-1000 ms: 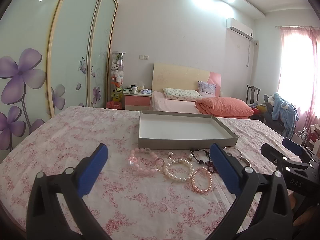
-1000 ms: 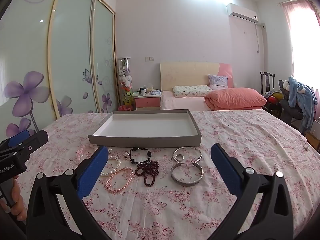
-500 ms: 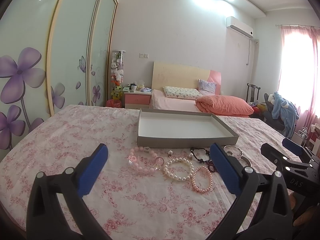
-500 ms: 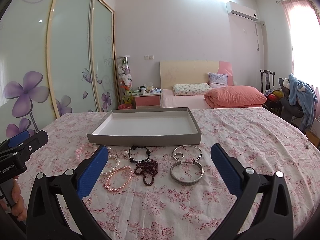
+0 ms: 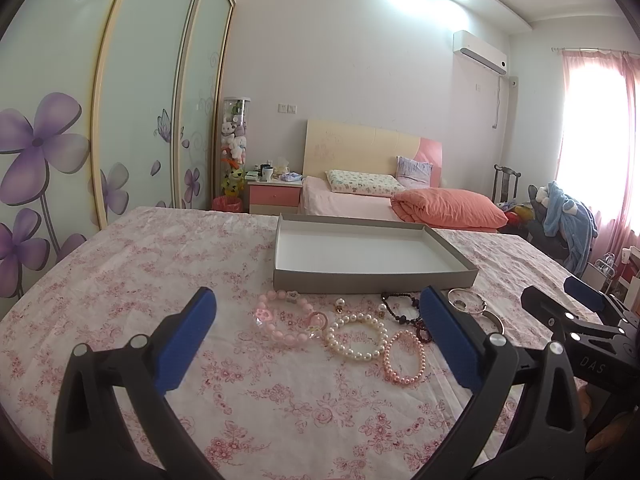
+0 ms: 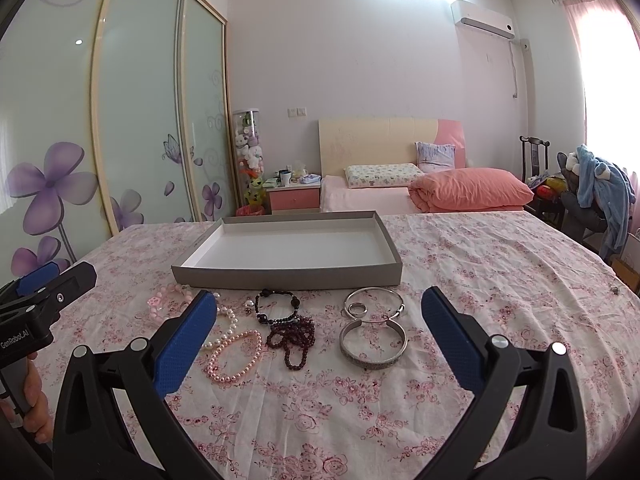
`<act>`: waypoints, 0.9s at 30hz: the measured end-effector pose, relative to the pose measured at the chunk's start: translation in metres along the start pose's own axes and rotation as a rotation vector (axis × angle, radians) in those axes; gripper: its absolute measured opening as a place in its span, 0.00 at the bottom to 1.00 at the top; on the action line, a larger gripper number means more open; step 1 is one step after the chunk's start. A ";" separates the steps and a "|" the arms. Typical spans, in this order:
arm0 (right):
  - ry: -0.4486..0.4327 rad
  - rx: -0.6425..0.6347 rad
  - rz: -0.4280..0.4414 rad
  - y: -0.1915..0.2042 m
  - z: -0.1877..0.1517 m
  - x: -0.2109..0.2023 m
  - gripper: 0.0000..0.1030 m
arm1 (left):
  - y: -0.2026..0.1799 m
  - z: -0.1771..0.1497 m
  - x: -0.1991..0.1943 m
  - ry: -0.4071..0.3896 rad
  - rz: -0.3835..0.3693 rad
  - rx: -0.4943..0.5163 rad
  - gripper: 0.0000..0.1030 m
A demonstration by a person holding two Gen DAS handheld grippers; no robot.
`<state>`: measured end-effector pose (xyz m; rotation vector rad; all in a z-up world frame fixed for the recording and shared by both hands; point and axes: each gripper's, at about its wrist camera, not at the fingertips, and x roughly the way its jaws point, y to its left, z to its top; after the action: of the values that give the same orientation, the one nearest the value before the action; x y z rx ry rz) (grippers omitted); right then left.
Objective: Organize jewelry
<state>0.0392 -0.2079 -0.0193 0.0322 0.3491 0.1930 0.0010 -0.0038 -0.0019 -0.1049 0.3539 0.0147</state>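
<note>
- The room is a bedroom: sliding wardrobe doors (image 6: 132, 120) of frosted glass painted with purple flowers, a bed (image 6: 424, 196) with a pale headboard and an orange-pink quilt, a pink nightstand (image 6: 294, 198), a clear column of plush toys (image 6: 250, 160), a wall air conditioner (image 6: 482, 20) and pink curtains at a bright window.
- The work surface is a tablecloth (image 6: 480, 280), white with pink roses, lightly creased.
- Readable writing: "GenRobot.AI" on the body of the left gripper (image 6: 56, 276) as the right wrist view shows it; "DAS" on the right gripper (image 5: 560, 304) in the left wrist view.
- An empty grey tray (image 6: 288, 276) with a white floor sits on the cloth, just beyond the jewelry.
- Near its front wall lie a pink bead bracelet with charms (image 5: 280, 316), a white pearl bracelet (image 5: 356, 338), a small pink pearl bracelet (image 6: 234, 356), a black bead bracelet (image 6: 278, 306), a dark red bead strand (image 6: 294, 340), a thin silver bangle (image 6: 374, 300) with a ring (image 6: 357, 309) inside it, and a wide silver cuff (image 6: 372, 344).
- Both claws hover above the cloth, blue pads (image 6: 188, 344) spread wide, nothing between them.
</note>
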 end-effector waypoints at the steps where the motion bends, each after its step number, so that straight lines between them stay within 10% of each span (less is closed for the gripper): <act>1: 0.000 0.000 0.001 0.000 0.000 0.000 0.98 | 0.001 -0.003 0.002 0.001 0.000 0.000 0.96; 27: 0.007 0.003 0.001 0.002 0.005 -0.002 0.98 | 0.003 -0.008 0.007 0.009 0.000 -0.002 0.96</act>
<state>0.0392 -0.2065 -0.0138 0.0345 0.3565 0.1934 0.0045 -0.0014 -0.0120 -0.1070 0.3632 0.0143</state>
